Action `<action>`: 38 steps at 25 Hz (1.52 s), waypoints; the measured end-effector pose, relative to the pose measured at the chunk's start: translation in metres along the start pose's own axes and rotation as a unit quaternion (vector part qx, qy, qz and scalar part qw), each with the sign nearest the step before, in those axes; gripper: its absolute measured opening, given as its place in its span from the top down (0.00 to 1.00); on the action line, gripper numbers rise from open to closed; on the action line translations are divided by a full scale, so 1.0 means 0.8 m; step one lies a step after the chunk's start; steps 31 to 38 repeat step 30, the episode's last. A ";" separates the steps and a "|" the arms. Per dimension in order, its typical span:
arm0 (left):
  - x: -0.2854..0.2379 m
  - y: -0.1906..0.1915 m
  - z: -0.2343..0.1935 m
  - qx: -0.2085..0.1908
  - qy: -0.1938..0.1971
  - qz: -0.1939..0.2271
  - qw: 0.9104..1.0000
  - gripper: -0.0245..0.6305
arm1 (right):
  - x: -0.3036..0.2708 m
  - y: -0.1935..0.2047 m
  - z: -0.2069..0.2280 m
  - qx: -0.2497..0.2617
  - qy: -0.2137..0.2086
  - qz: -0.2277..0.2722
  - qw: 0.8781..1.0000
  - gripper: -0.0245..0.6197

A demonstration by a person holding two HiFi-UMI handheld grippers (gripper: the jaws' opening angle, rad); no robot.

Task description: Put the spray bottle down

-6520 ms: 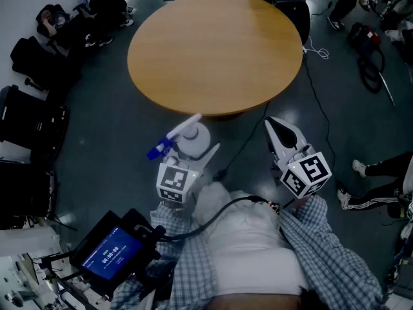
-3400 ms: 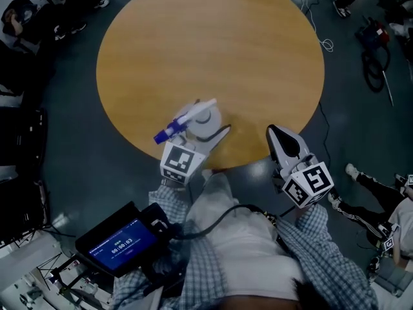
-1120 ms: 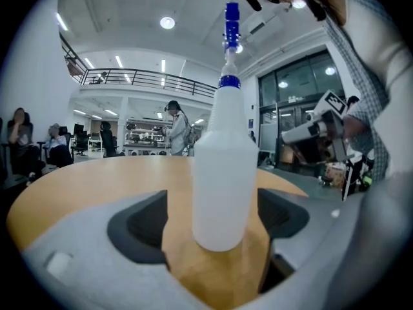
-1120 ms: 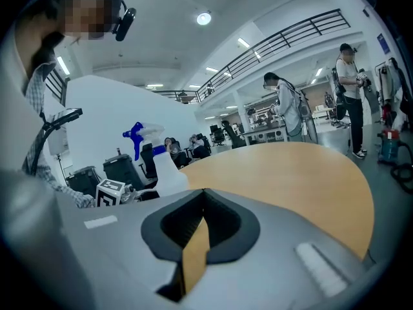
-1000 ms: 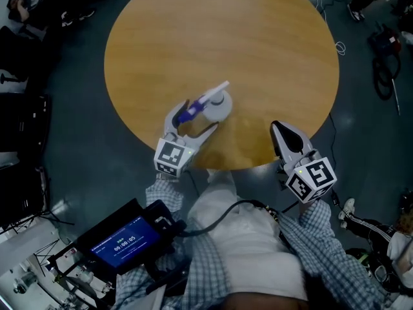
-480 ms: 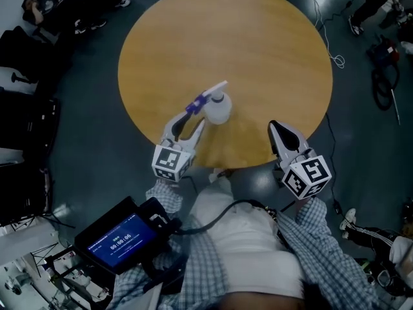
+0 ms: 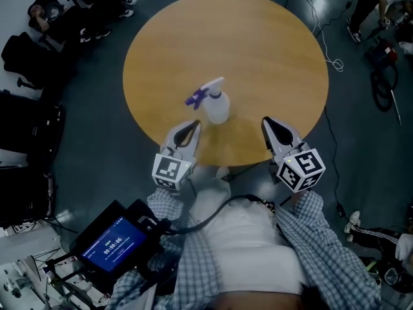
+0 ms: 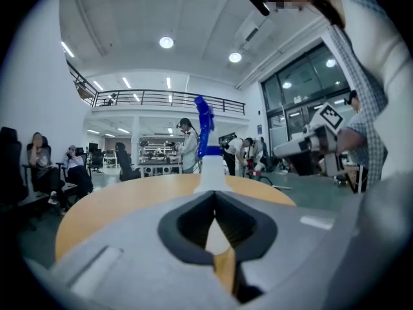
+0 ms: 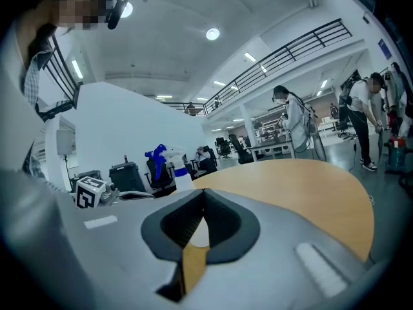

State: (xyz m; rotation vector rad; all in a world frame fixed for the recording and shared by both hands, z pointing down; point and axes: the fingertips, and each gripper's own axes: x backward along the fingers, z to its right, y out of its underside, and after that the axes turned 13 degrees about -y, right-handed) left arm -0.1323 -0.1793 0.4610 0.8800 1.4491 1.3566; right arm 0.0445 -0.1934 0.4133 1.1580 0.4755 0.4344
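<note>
I am counting one spray bottle [image 7: 216, 105], one round wooden table [image 7: 258, 44] and two grippers, one in each of my hands. One small screen [image 7: 116, 244] is glowing blue at my lower left.

My left gripper [image 7: 191, 126] is pressed together. In the left gripper view its two dark pads are meeting at the tips and nothing is sitting between them. It is touching nothing. It is hanging over the near rim of the table, and the bottle is standing just beyond its tips, apart from them.

My right gripper [image 7: 270, 125] is also pressed together and is holding nothing. It is hanging over the near rim too, more to the right, well apart from the bottle.

The spray bottle is standing upright on the table by itself, in the half near to me and a little left of the middle. Its blue trigger is pointing to the left in the head view. In the left gripper view the bottle [image 8: 208, 166] is rising straight ahead of the jaws; in the right gripper view it [image 9: 166, 161] is showing off to the left.

The bottle is sitting well in from the table edge. Beyond it the tabletop is lying bare up to the far rim. On the dark floor, black cables [image 7: 379, 66] are lying to the right of the table, and dark chairs [image 7: 29, 57] are standing to the left.
</note>
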 end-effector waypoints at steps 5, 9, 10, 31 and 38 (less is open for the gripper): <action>0.025 -0.004 0.006 0.008 -0.007 0.000 1.000 0.96 | 0.007 -0.005 -0.022 0.011 -0.008 0.000 1.000 0.96; 0.025 0.000 0.009 0.001 -0.010 -0.005 1.000 0.96 | 0.008 -0.005 -0.023 0.012 -0.012 0.000 1.000 0.96; 0.030 0.001 0.010 -0.009 -0.007 -0.009 1.000 0.96 | 0.010 -0.006 -0.028 0.012 -0.013 0.001 1.000 0.96; 0.038 0.012 0.007 -0.015 0.004 -0.023 1.000 0.96 | 0.004 -0.003 -0.037 0.013 -0.008 -0.005 1.000 0.96; 0.038 0.012 0.007 -0.015 0.004 -0.023 1.000 0.96 | 0.004 -0.003 -0.037 0.013 -0.008 -0.005 1.000 0.96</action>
